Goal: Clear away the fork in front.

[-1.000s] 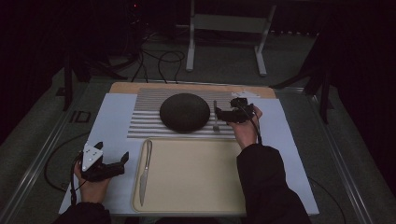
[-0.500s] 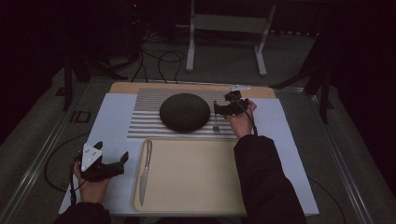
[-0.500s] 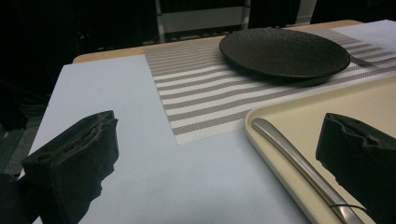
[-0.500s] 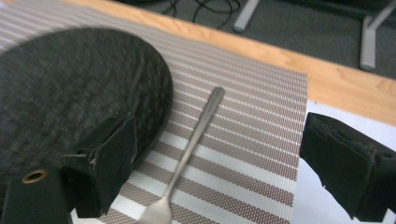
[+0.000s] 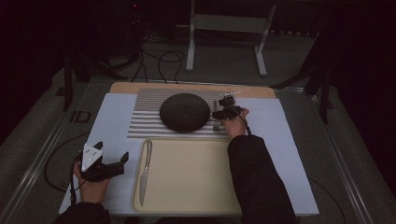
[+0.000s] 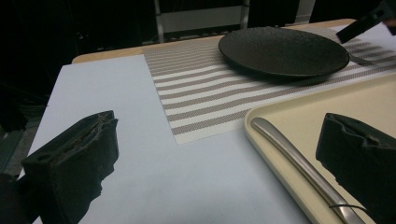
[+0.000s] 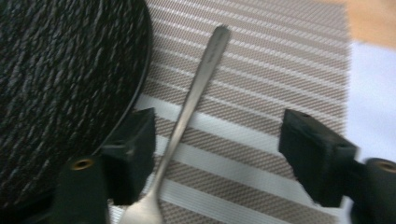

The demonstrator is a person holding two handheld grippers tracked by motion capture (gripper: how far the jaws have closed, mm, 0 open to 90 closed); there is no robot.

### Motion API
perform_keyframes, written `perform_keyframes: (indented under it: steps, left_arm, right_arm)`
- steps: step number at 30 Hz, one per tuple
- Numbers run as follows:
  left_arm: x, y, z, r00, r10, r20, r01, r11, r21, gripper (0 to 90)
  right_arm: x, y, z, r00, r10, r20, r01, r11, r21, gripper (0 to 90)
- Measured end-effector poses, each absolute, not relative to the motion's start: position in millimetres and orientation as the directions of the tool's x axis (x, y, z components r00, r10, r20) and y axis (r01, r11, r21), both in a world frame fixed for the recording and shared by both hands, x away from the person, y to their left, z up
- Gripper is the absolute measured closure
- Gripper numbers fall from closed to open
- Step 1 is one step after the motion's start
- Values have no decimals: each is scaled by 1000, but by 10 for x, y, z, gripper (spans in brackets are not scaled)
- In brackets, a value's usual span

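Fork (image 7: pixel 187 112) is straddled lengthwise by right gripper (image 7: pixel 219 154); jaws, just narrowing, not yet touching; handle points away.

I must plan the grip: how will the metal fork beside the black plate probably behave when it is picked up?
The fork looks like thin polished metal, so probably stiff but slippery. It lies flat on the striped mat, so the right gripper may struggle to get under it. Its slim handle could swing in the jaws.

A knife (image 5: pixel 144 171) lies on the beige tray (image 5: pixel 196 186); a white sheet (image 5: pixel 109 126) beneath
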State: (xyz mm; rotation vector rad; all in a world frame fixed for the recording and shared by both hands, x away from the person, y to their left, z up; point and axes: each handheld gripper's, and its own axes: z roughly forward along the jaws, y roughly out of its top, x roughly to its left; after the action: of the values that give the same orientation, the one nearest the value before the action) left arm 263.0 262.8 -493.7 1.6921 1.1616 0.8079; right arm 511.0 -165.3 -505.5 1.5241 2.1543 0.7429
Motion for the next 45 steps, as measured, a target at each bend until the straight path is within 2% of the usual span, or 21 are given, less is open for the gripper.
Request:
perform_keyframes:
  steps: [11,16,19,23,30,45]
  left_arm:
    - [2624,2625,-4938,345,938,27,350,-155,924,0]
    - [2618,2622,-4937,343,939,29,349,-156,924,0]
    - [2617,2623,-4938,342,939,29,350,-156,924,0]
    - [2617,2619,-4941,344,938,34,353,-163,921,0]
    - [2622,2622,-4949,343,939,32,357,-162,920,0]
    - [2625,2616,-4955,341,939,36,364,-167,916,0]
  right_arm:
    - [5097,-1518,-5128,-367,930,-10,746,301,594,666]
    - [5064,-1528,-5100,-343,939,-1,776,284,563,742]
    - [5064,-1571,-5088,-339,941,10,788,278,550,822]
    - [5074,-1613,-5079,-338,941,34,800,268,537,858]
    - [5054,-1677,-5076,-310,948,73,811,224,540,863]
    - [4976,-1816,-4947,-341,938,68,783,243,572,863]
